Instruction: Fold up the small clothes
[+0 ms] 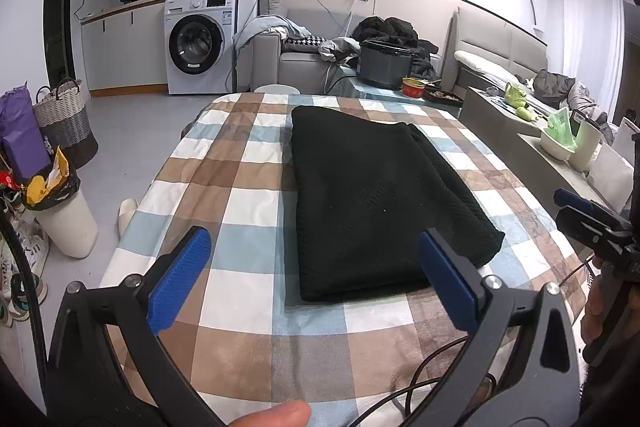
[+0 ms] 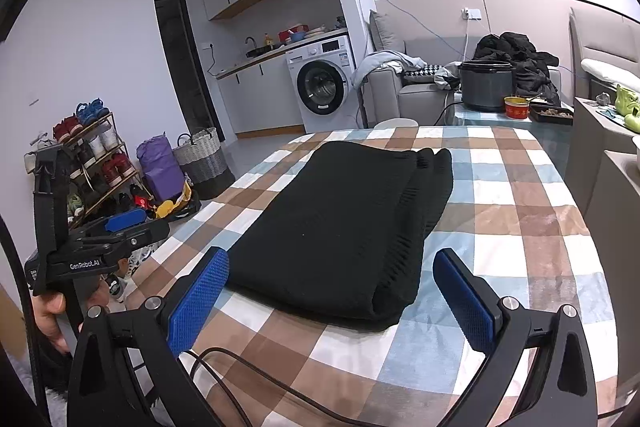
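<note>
Two grippers wide open w/ nothing held: left gripper [image 1: 314,277], right gripper [image 2: 332,295], folded black garment [image 1: 372,199] layers indistinct

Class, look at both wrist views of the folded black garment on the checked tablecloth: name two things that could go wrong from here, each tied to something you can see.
1. The black garment has loose stacked layers along its right edge; an open gripper may pinch only the top layer, undoing the fold.
2. A cable lies on the tablecloth below the fingers and could snag.
</note>
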